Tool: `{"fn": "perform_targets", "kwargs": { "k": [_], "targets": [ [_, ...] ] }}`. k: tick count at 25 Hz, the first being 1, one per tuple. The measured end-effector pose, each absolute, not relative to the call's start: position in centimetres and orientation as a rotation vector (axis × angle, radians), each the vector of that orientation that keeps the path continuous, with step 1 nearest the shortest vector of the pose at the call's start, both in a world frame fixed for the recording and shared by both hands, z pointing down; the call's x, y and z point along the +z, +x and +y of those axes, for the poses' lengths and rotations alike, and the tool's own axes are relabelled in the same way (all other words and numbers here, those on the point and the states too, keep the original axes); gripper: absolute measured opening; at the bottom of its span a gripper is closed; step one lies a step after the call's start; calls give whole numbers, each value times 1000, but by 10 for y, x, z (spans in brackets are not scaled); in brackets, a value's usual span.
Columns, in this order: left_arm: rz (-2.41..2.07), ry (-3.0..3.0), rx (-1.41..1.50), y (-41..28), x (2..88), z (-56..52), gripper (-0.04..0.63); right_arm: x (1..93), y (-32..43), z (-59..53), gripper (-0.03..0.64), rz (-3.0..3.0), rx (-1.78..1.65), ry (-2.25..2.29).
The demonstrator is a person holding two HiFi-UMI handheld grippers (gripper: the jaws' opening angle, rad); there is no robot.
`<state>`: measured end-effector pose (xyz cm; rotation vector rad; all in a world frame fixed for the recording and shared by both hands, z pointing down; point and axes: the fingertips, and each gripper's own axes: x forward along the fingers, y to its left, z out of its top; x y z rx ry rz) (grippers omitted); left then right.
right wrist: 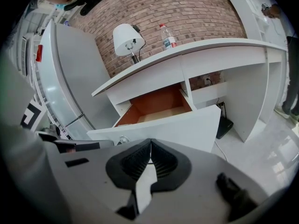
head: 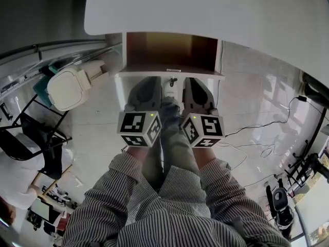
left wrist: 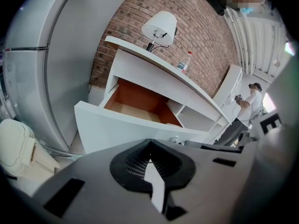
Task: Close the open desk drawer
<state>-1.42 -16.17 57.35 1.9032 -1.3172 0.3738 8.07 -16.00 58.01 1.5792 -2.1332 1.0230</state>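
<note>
The desk drawer stands pulled out under the white desktop, its brown inside bare. Its white front carries a small metal knob. My left gripper and right gripper sit side by side just before that front, one on each side of the knob, both shut and holding nothing. From the left gripper view the front and knob lie just beyond the shut left gripper. The right gripper view has the front and knob past the shut right gripper.
A white lamp and a water bottle stand on the desk. A white lidded bin and a black chair are on the left. Cables trail over the floor on the right. A tall white cabinet flanks the desk.
</note>
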Motion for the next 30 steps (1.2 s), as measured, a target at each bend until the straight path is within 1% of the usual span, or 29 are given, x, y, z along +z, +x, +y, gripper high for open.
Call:
{"fn": "perform_targets", "kwargs": {
  "k": [12,30],
  "targets": [
    [-1347,1895,354,-19,577,-195,12,583,76,-193,17,-2147,1004,1568],
    [-1324,1875,362,-14,575,-232,12,582,81,-231,17,-2106,1062,1595]
  ]
}}
